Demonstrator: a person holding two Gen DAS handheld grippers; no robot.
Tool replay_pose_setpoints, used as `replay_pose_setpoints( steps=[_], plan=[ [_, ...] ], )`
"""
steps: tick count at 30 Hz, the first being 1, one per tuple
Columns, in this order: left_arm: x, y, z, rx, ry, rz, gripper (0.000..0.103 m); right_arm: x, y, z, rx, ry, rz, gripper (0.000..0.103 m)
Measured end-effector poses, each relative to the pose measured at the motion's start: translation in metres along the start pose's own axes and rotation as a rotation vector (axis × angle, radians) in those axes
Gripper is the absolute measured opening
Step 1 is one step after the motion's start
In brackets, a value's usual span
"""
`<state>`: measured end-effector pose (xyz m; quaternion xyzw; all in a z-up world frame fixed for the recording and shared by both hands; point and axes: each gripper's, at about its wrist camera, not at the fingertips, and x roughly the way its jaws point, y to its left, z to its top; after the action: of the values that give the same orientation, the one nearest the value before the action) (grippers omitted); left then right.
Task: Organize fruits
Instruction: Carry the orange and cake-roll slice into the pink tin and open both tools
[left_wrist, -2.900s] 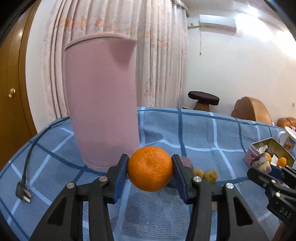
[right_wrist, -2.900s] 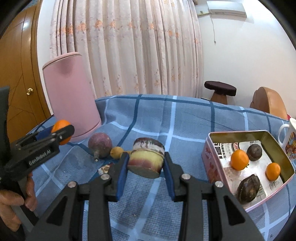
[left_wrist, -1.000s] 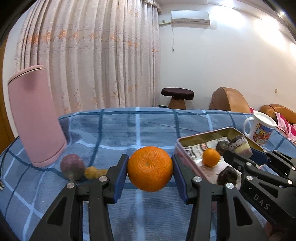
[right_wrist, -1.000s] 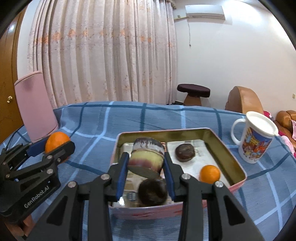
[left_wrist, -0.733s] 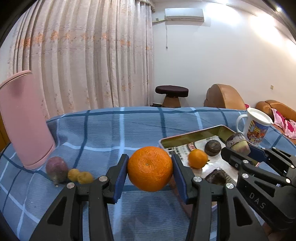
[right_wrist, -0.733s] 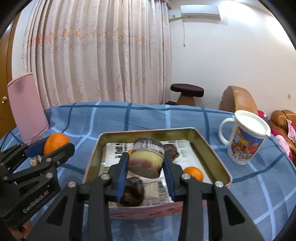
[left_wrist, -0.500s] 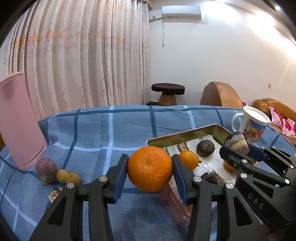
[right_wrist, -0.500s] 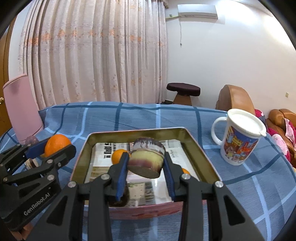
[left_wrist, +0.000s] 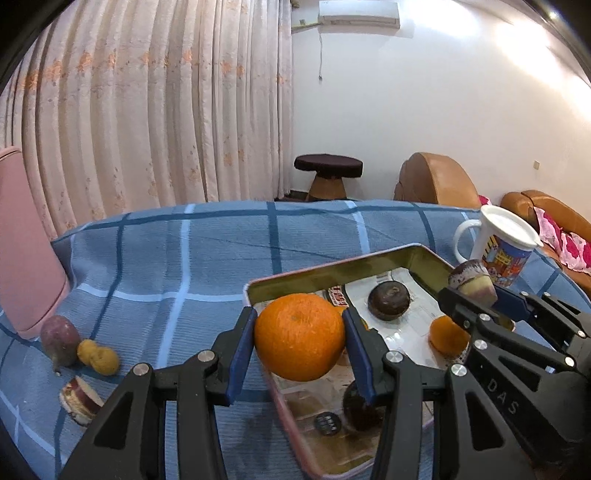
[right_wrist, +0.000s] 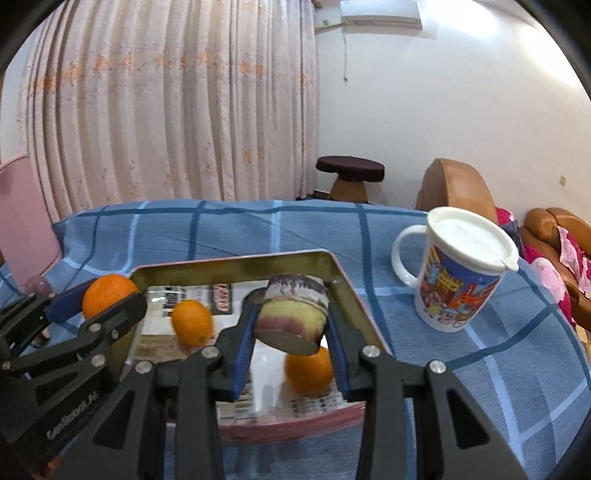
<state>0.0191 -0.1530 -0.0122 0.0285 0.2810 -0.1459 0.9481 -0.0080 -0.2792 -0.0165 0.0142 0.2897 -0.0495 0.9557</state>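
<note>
My left gripper (left_wrist: 299, 345) is shut on a large orange (left_wrist: 300, 336), held over the near left corner of the metal tin (left_wrist: 332, 271). My right gripper (right_wrist: 291, 328) is shut on a cut piece of purple-and-yellow fruit (right_wrist: 293, 317), above the right half of the tin (right_wrist: 229, 266). Inside the tin lie small oranges (right_wrist: 192, 321) (right_wrist: 308, 369) and dark round fruits (left_wrist: 389, 304) (left_wrist: 360, 410) on printed paper. The right gripper with its fruit piece (left_wrist: 472, 282) shows at the right of the left wrist view; the left gripper's orange (right_wrist: 107, 295) shows at the left of the right wrist view.
On the blue checked cloth (left_wrist: 207, 254) left of the tin lie a purple fruit (left_wrist: 59, 338), two small yellow fruits (left_wrist: 98, 356) and a cut fruit piece (left_wrist: 79, 397). A pink container (left_wrist: 26, 251) stands far left. A lidded printed mug (right_wrist: 458, 275) stands right of the tin.
Both grippers moved rightward across the table with their fruit and now hang over the tin; the pink container and loose fruits slid to the left edge of view.
</note>
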Motion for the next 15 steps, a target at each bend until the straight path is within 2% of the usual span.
replay_pose_setpoints(
  steps=[7, 15],
  plan=[
    [0.013, -0.006, 0.002, -0.003, 0.057, -0.005, 0.049, 0.015, -0.007, 0.001, 0.021, 0.063, 0.015, 0.039],
    [0.017, -0.009, 0.002, 0.004, 0.074, -0.003, 0.049, 0.024, -0.008, 0.002, 0.031, 0.103, 0.03, 0.039]
  ],
)
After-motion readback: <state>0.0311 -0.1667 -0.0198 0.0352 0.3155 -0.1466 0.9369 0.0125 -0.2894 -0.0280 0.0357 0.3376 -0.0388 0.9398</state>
